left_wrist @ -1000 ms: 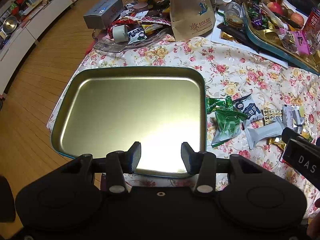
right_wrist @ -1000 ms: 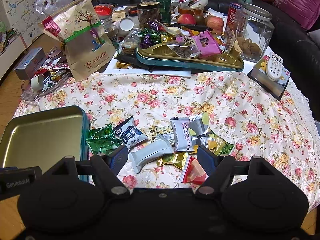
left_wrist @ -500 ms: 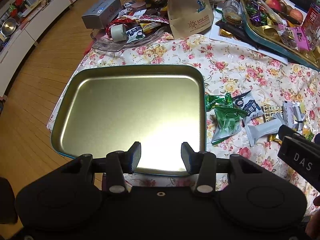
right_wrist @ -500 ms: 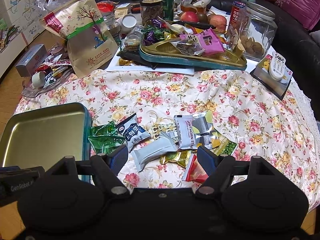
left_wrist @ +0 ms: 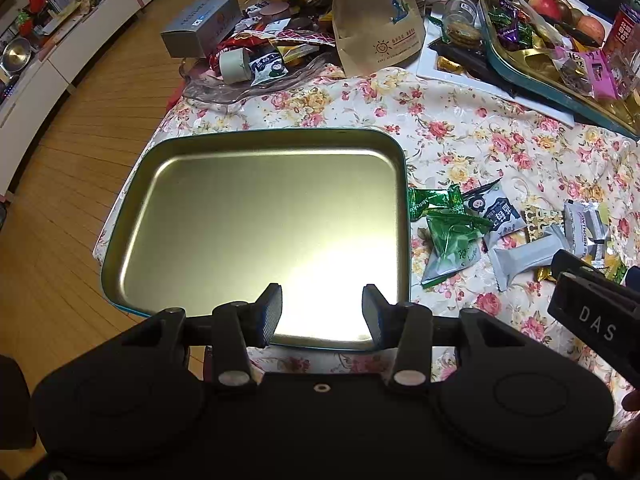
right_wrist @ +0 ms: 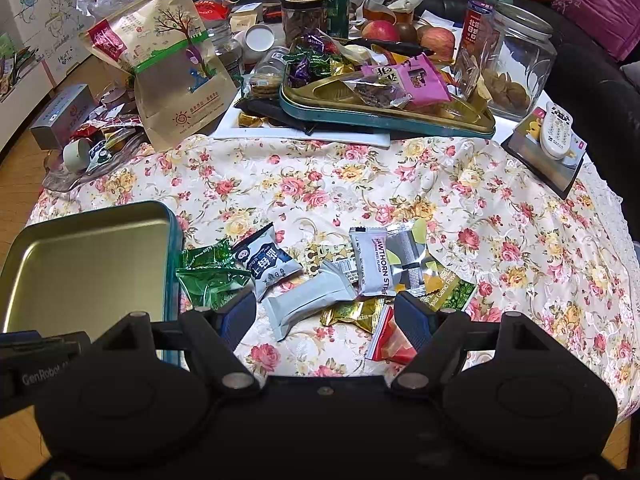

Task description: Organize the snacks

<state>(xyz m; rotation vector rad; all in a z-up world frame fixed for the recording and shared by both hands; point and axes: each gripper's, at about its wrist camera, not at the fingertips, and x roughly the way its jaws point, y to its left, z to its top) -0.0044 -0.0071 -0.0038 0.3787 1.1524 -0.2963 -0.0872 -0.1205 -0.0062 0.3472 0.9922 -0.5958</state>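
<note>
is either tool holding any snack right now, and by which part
Nothing is held. The left tool is open over the near edge of the gold tray, and the right tool is open above the grey snack bar without gripping it.

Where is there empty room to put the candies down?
The gold tray holds nothing, so it has the most room. The flowered cloth is bare between the loose snack pile and the full tray behind. The back of the table is crowded with jars, bags and fruit.
</note>
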